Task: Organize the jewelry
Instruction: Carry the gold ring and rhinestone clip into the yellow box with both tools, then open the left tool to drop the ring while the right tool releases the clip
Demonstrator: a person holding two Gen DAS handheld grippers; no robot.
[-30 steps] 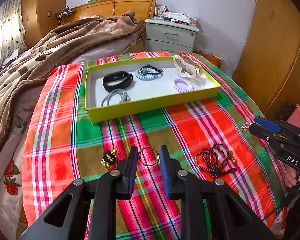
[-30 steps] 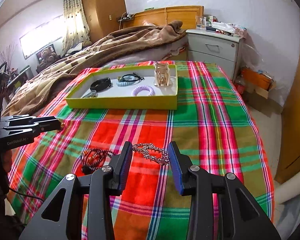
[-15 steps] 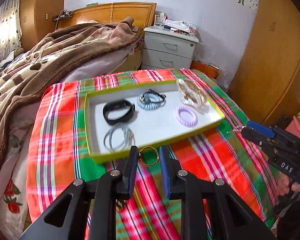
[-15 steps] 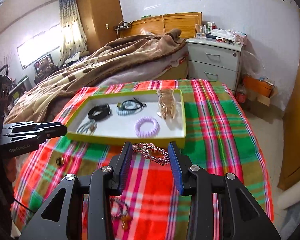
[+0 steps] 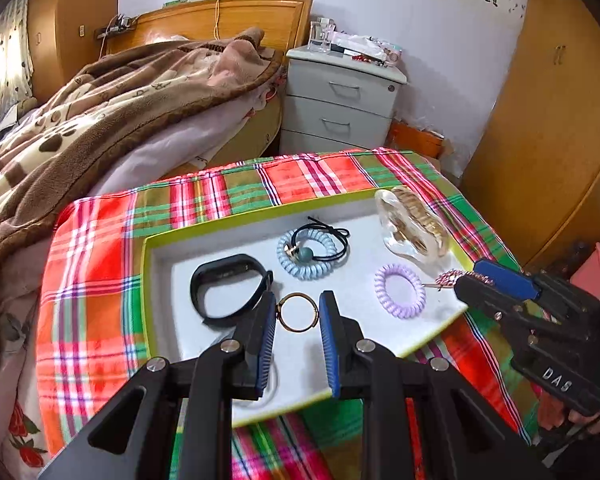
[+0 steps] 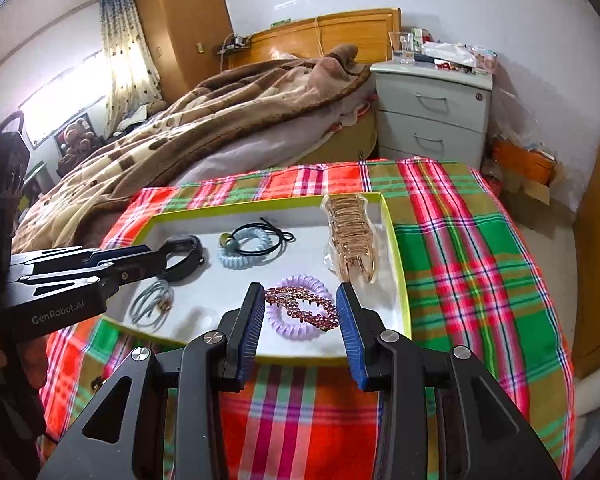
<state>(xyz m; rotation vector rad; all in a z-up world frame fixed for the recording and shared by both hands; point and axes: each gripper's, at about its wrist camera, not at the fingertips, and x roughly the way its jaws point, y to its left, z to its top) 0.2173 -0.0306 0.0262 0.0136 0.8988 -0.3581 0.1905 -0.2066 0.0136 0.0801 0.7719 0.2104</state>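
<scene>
Over the yellow tray (image 5: pixel 156 240), left fingers (image 5: pixel 266 320) pinch a gold ring (image 5: pixel 298 314); right fingers (image 6: pixel 252 312) pinch a rhinestone clip (image 6: pixel 302 307).

A red, green and white plaid cloth (image 5: pixel 100 264) fills the frame's centre beneath a lime-green tray (image 5: pixel 146 280) with a white floor. Inside lie a black band (image 5: pixel 228 286), a pale blue coil tie (image 5: pixel 306 254) and a lilac coil tie (image 5: pixel 399 290). Upper left, a brown paw-print blanket (image 5: pixel 80 120).

Both wrist views near, angled down; share tray (image 5: pixel 152 248).
</scene>
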